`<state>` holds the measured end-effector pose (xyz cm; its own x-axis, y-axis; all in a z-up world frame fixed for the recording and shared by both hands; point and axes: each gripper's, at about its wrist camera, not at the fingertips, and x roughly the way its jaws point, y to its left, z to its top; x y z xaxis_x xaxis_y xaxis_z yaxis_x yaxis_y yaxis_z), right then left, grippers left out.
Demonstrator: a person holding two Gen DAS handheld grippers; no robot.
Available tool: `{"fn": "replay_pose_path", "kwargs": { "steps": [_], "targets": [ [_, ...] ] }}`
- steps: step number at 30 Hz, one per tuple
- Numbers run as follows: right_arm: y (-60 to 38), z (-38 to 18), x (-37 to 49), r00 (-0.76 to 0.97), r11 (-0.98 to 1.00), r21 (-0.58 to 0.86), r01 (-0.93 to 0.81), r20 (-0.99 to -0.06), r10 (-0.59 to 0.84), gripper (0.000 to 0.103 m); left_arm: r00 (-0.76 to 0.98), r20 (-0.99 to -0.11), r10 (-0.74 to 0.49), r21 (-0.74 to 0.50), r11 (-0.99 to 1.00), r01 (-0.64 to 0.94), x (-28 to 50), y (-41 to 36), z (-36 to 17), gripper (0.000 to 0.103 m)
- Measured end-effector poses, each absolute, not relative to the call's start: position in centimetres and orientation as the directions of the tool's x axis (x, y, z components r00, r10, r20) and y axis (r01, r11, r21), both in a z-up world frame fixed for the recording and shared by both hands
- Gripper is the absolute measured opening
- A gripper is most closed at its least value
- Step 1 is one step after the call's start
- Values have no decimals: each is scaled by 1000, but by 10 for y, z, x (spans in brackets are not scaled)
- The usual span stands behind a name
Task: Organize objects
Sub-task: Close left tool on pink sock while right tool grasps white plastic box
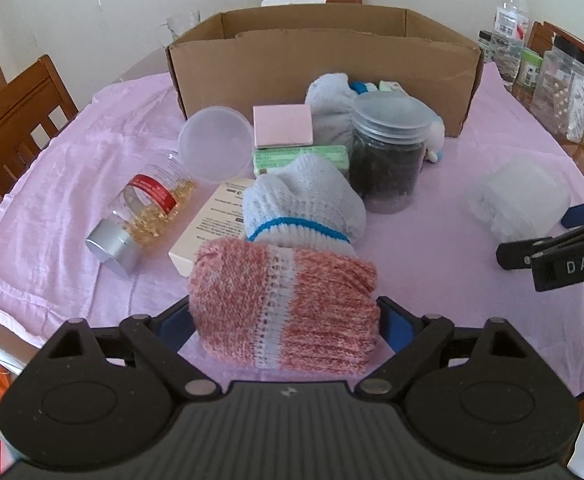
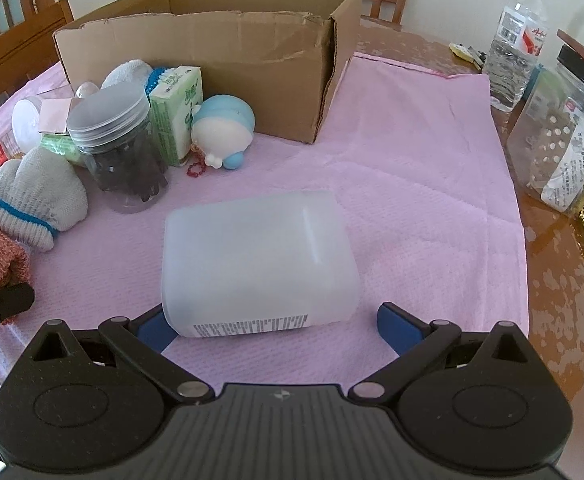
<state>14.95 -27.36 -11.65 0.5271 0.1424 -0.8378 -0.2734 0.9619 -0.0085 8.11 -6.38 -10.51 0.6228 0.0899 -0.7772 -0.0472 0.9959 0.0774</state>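
Glove (image 1: 283, 304) lies before the jar (image 1: 388, 152); cardboard box (image 1: 324, 64) stands behind both.

Three gloves (image 1: 287, 304), two jars (image 1: 388, 152), perhaps.

Home dining room, by the look of it. Wooden dining chairs (image 1: 15, 112) stand around a table (image 2: 552, 280) with a glossy brown top, seen bare at the right of the frame; a pink cloth (image 2: 412, 152) covers most of it. Plain pale wall (image 1: 111, 0) behind. Household odds and ends lie on the cloth: knitted gloves (image 1: 283, 300), jars (image 1: 388, 152), a tissue pack (image 2: 179, 112), a small toy (image 2: 223, 132). A cardboard box (image 1: 324, 64) sits upper centre. Water bottle (image 2: 516, 40) and a food container (image 2: 564, 132) at right edge.
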Motion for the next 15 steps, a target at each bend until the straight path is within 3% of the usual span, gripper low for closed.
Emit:
{"fn": "replay_pose_path", "kwargs": {
  "steps": [15],
  "targets": [
    [-260,-109,162,536,958,-32,-286,-834,132,103,626,-775,87,57,996,-69,79,-61,-102,87]
  ]
}}
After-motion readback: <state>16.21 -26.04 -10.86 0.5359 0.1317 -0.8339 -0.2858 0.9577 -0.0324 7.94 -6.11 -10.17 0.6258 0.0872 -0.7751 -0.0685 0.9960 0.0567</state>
